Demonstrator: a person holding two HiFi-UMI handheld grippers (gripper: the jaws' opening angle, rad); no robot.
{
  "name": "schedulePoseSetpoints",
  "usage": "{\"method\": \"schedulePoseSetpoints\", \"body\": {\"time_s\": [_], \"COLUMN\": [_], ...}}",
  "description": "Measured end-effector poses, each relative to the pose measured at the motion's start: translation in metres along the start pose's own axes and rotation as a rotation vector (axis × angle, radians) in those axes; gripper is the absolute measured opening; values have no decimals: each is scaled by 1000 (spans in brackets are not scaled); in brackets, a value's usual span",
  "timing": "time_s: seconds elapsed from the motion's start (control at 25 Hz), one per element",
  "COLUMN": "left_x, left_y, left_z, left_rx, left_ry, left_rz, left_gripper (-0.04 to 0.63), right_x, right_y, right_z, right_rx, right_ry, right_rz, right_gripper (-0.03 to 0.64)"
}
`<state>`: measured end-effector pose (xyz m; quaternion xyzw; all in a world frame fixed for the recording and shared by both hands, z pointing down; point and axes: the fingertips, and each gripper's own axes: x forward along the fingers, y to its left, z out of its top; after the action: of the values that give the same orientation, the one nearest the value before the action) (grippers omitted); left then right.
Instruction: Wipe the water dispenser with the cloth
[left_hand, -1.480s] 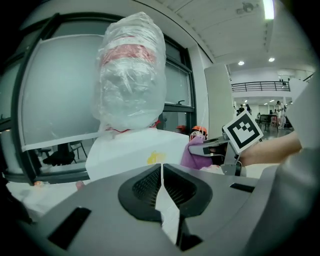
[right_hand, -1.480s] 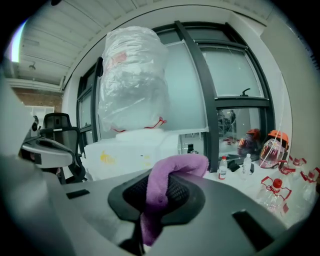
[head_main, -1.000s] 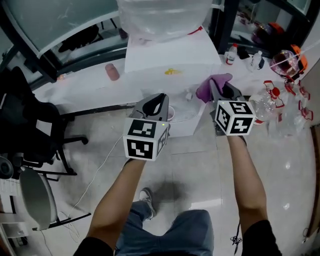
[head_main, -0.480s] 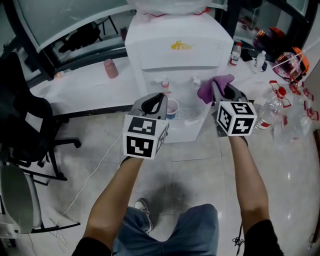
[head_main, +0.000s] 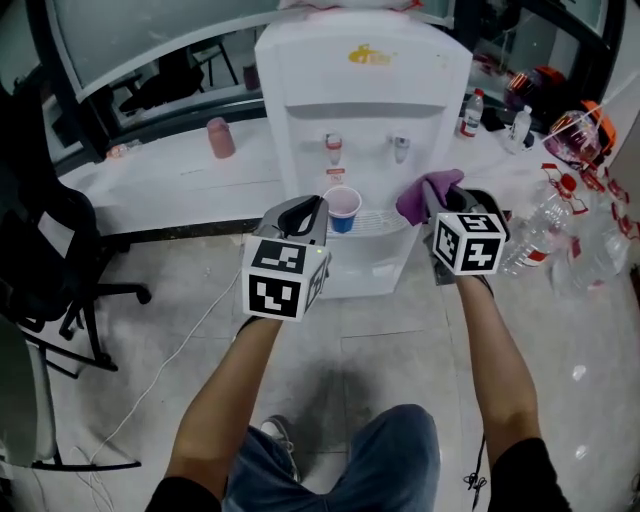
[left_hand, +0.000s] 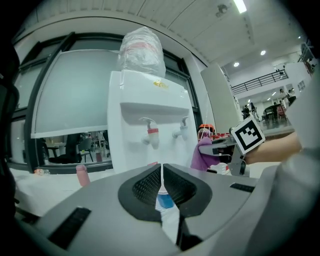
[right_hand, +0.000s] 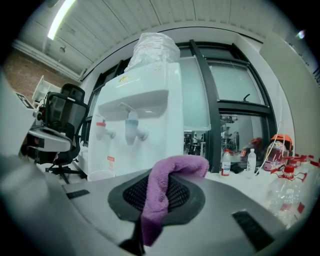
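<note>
Floor (head_main: 385, 335) before dispenser (head_main: 365, 110) — cloth (head_main: 420, 197) in right claw (head_main: 443, 200)

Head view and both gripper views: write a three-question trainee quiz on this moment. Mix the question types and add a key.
1. Multiple choice: which gripper holds the cloth?
A. left
B. right
C. neither

2. True or false: the cup stands under the red tap.

3. Fill in: the left gripper holds nothing, and its jaws are ____.

Key
1. B, the right gripper, with its jaws shut on the cloth.
2. True.
3. Together.
</note>
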<state>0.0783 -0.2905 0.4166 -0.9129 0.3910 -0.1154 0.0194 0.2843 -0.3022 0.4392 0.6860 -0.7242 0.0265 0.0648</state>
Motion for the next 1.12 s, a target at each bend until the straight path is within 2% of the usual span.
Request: {"method": "schedulePoseSetpoints", "body": {"time_s": [0.32,0.72,0.88,1.12], "left_x": [-3,-12,-15,-19], "left_y": [5,20,22,19], "left_z": [-24,-57,-56,-47], "left_rx": [-21,-61,-53,-25], "left_ry": [-6,22,36,43], "left_rz": [17,98,111,123], "left_gripper": [35,34,34,34], "right_x": [11,16,8,-18], "right_y": [9,9,17,54], "right_z": [-54,-71,-52,17], "right_rx": [-17,-8,-19,-53], "right_ry": [68,73,40,-101], "right_rz": [18,43,72,178], "right_gripper": [44,44,44,44]}}
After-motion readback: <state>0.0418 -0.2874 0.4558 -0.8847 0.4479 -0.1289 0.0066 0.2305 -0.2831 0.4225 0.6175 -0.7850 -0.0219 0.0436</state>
